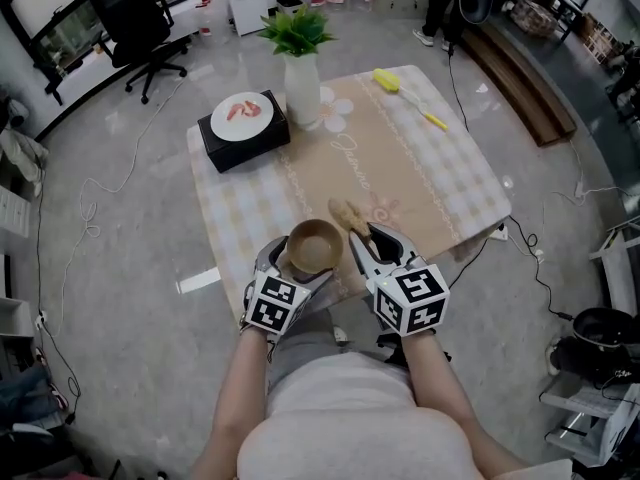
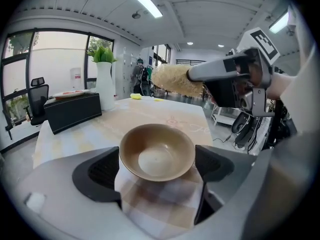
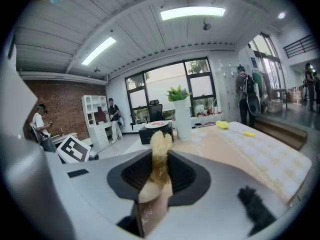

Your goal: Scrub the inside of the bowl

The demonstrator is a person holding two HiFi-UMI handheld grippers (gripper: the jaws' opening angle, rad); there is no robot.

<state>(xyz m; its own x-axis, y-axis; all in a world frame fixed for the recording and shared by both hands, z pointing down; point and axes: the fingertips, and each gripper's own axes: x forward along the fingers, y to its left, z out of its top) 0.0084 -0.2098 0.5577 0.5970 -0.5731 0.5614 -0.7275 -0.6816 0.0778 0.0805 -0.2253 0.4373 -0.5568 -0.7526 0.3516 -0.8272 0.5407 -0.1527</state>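
A tan bowl (image 1: 314, 245) (image 2: 157, 152) stands upright on the checked tablecloth (image 1: 240, 213) near the table's front edge. My left gripper (image 1: 303, 265) (image 2: 157, 166) reaches around it from the near side, jaws wide, with a pad touching the rim on each side. The bowl is bare inside. My right gripper (image 1: 366, 240) (image 3: 160, 171) is shut on a straw-coloured loofah scrubber (image 1: 346, 214) (image 3: 160, 149). The scrubber's bristly end (image 2: 176, 79) hangs above and just right of the bowl, apart from it.
Farther back on the table are a black box (image 1: 240, 140) with a white plate (image 1: 242, 117) on it, a white vase (image 1: 302, 90) with a green plant, and a yellow brush (image 1: 403, 91). An office chair (image 1: 140, 28) and cables lie around the floor.
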